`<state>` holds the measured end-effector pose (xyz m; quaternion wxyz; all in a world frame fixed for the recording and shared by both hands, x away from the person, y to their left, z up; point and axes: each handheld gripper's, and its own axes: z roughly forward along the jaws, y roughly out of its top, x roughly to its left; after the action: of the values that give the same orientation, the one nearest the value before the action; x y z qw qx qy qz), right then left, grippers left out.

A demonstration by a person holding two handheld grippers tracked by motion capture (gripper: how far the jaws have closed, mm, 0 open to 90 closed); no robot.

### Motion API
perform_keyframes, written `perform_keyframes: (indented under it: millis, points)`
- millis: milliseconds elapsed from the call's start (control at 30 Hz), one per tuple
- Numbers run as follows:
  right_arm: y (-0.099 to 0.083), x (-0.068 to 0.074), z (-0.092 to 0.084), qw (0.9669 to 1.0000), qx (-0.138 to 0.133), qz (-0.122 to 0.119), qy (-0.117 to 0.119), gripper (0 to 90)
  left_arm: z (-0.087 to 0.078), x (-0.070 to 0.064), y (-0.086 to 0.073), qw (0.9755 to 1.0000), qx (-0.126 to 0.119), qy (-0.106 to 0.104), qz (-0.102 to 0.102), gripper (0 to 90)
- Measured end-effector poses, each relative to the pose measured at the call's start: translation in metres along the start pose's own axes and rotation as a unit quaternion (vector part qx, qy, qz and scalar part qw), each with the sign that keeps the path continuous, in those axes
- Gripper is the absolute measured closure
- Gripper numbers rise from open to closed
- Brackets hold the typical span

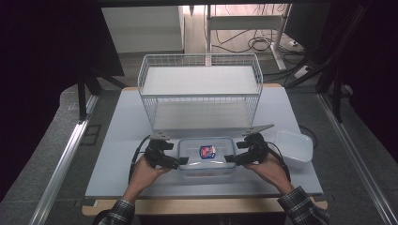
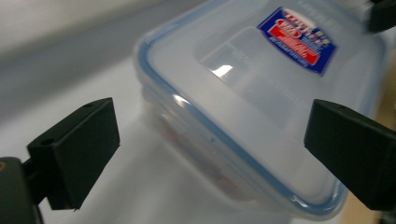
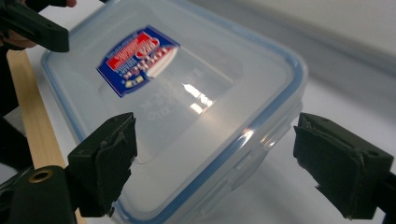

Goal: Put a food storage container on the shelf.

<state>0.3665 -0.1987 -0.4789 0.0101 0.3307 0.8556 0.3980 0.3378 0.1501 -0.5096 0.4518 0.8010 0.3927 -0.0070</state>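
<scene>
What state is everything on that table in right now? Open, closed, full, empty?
Clear lidded box: lid on, flat on the table, one tool at each end.
Left tool: open, straddling the box's end, not pressing on it.
Right tool: open, straddling the other end.
Wire basket: upright, empty.
Second clear container: no lid, empty.

My high view sits above the near edge of the surface (image 1: pixel 117 140) and looks forward and down, from far enough to take in the whole surface and the wire basket (image 1: pixel 199 89) at its far side. My left gripper view rides low and very close, looking along its own jaws at one side of the clear lidded box (image 2: pixel 252 107). My right gripper view does the same from the opposite side. All three views share this box with its blue and red label (image 3: pixel 137 58); the two gripper views face each other across it.
</scene>
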Motion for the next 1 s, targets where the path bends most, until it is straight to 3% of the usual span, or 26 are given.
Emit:
perform_keyframes:
  millis: [100, 167, 300, 400, 600, 667, 767, 867, 967, 1000]
  points:
    - [-0.001, -0.008, 0.005, 0.9993, 0.006, 0.024, 0.027, 11.3, 0.005, 0.007, -0.003, 0.9986, 0.010, -0.045, -0.025, 2.9]
    - [-0.003, -0.013, 0.007, 0.9980, 0.012, 0.039, 0.049, 11.8, 0.012, 0.007, -0.005, 0.9954, 0.029, -0.085, -0.033, 3.3]
    - [-0.006, -0.019, 0.013, 0.9928, 0.022, 0.076, 0.090, 11.6, 0.011, 0.005, -0.005, 0.9952, 0.031, -0.080, -0.047, 1.8]
    - [-0.005, -0.016, 0.011, 0.9922, 0.030, 0.085, 0.086, 14.4, 0.001, 0.006, -0.010, 0.9943, 0.019, -0.085, -0.062, 14.9]
    - [-0.015, -0.020, -0.001, 0.9838, 0.023, 0.137, 0.113, 32.4, -0.009, 0.004, -0.022, 0.9907, 0.001, -0.105, -0.087, 29.7]
    - [-0.018, -0.020, -0.007, 0.9825, 0.015, 0.142, 0.119, 40.1, -0.015, 0.005, -0.024, 0.9892, -0.009, -0.114, -0.091, 38.0]
    - [-0.020, -0.016, -0.015, 0.9818, 0.010, 0.147, 0.120, 46.5, -0.019, 0.003, -0.027, 0.9879, -0.017, -0.120, -0.097, 46.5]
    - [-0.020, -0.011, -0.017, 0.9837, 0.006, 0.144, 0.107, 46.9, -0.020, 0.002, -0.027, 0.9869, -0.024, -0.113, -0.112, 48.2]
    - [-0.021, -0.006, -0.021, 0.9860, -0.005, 0.138, 0.093, 49.9, -0.023, 0.007, -0.028, 0.9816, -0.041, -0.129, -0.135, 54.2]
    - [-0.021, -0.005, -0.022, 0.9869, -0.010, 0.133, 0.091, 51.0, -0.024, 0.008, -0.028, 0.9818, -0.043, -0.131, -0.131, 55.8]
